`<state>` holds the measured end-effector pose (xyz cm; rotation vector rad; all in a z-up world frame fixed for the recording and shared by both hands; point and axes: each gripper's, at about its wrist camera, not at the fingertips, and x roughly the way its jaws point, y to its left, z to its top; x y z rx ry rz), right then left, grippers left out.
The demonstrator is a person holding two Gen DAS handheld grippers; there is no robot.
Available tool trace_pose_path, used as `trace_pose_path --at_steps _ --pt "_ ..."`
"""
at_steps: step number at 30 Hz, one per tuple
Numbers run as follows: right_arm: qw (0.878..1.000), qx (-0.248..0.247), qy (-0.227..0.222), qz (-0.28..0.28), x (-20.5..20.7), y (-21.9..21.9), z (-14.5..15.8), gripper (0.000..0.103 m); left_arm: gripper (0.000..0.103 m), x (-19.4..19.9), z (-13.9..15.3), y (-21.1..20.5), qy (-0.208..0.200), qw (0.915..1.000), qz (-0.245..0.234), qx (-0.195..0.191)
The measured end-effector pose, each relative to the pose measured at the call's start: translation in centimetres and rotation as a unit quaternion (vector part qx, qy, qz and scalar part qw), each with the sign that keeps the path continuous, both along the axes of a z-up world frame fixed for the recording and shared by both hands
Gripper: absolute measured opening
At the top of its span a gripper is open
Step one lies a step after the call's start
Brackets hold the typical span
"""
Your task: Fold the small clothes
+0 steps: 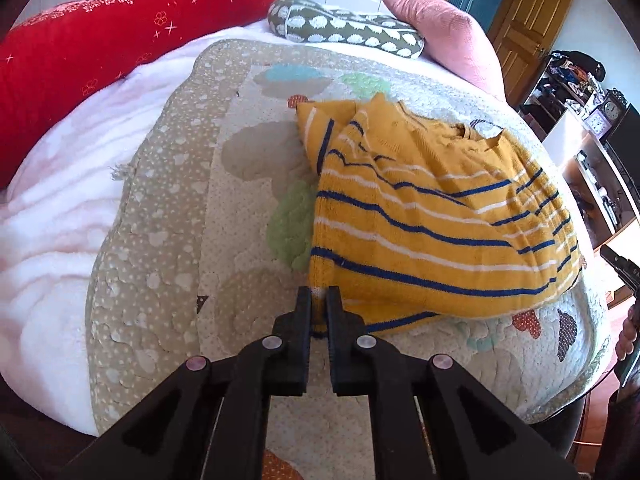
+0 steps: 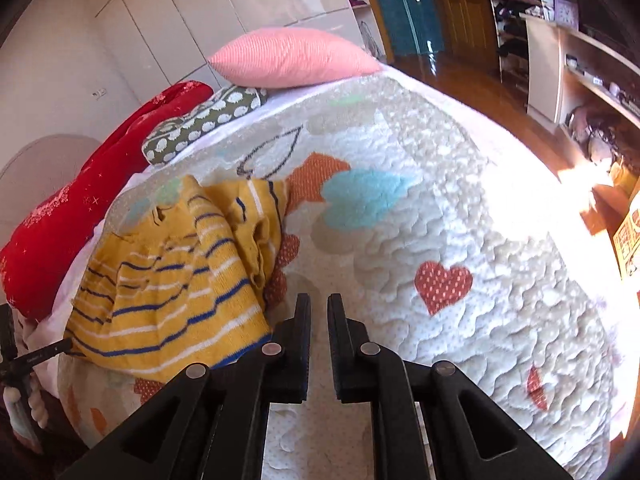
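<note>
Mustard knit, blue and white stripes: the top (image 1: pixel 432 208) lies partly folded on the quilt (image 1: pixel 168 200), nearer the bed's near edge than the pillow end, one sleeve turned over the body.

Left tool (image 1: pixel 319 300) is nearly shut, pinching the hem corner; cloth shows between the pads. Right tool (image 2: pixel 319 308) has a narrow gap and nothing in it. It sits just beside the top's other lower corner and is not touching it, as far as the right wrist view shows. Its grip looks missed or let go.

Risks, my read:
- One-corner hold. If the left tool carries the hem across alone, the free side will drag, twist and leave a skewed fold.
- Thin pinch. Only the hem edge is in the pads, and loose knit could slip out under pull.
- Snag. Quilt texture may catch the knit and drag the turned sleeve open.
- Layers. A regrasp with the right tool may catch only the top layer, or quilt as well, since the corner lies flat.

Pink pillow (image 2: pixel 296 56) and red blanket (image 1: pixel 100 52) are well apart from the top.
</note>
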<state>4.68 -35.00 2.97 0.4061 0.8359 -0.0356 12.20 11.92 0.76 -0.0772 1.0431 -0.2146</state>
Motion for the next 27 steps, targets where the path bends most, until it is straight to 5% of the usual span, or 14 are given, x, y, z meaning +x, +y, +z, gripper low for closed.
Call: trace_pose_path --at_steps 2,4,8,12,14,15,16,17,20,27 --pt "1.000 -0.012 -0.018 0.017 1.2 0.9 1.6 0.040 0.007 -0.5 0.9 1.4 -0.017 0.9996 0.021 -0.004" --pt "0.999 -0.024 -0.027 0.035 2.8 2.4 2.4 0.050 0.007 -0.6 1.5 3.4 -0.024 0.9978 0.059 -0.016" --pt "0.994 -0.064 -0.029 0.083 6.7 6.3 2.6 0.050 0.008 0.4 3.3 3.9 -0.039 0.9958 0.064 -0.051" --pt "0.983 -0.130 -0.010 0.132 10.8 11.0 0.9 0.050 0.025 4.6 3.8 -2.2 -0.038 0.9986 0.017 -0.032" --pt "0.974 -0.179 -0.001 0.139 12.8 12.9 -0.1 0.050 0.025 7.6 2.5 -5.1 -0.025 0.9988 -0.002 -0.041" --pt "0.970 -0.197 0.008 0.144 13.8 13.6 -0.7 0.048 0.025 9.2 1.6 -6.4 -0.012 0.9990 -0.008 -0.042" --pt "0.966 -0.212 0.023 0.149 14.7 14.0 -1.2 0.018 0.025 10.7 0.5 -7.6 -0.001 0.9995 -0.008 -0.031" --pt "0.964 -0.216 0.037 0.151 15.6 14.2 -1.7 0.005 0.025 12.1 -0.6 -8.7 0.003 1.0000 -0.005 -0.002" --pt "0.972 -0.193 0.050 0.123 17.6 12.1 -2.3 0.005 0.021 15.3 -4.2 -9.7 0.020 0.9951 0.029 0.092" --pt "0.990 -0.088 0.097 0.043 20.7 5.3 -6.3 0.005 0.021 15.4 -5.1 -8.4 0.012 0.9961 0.046 0.074"
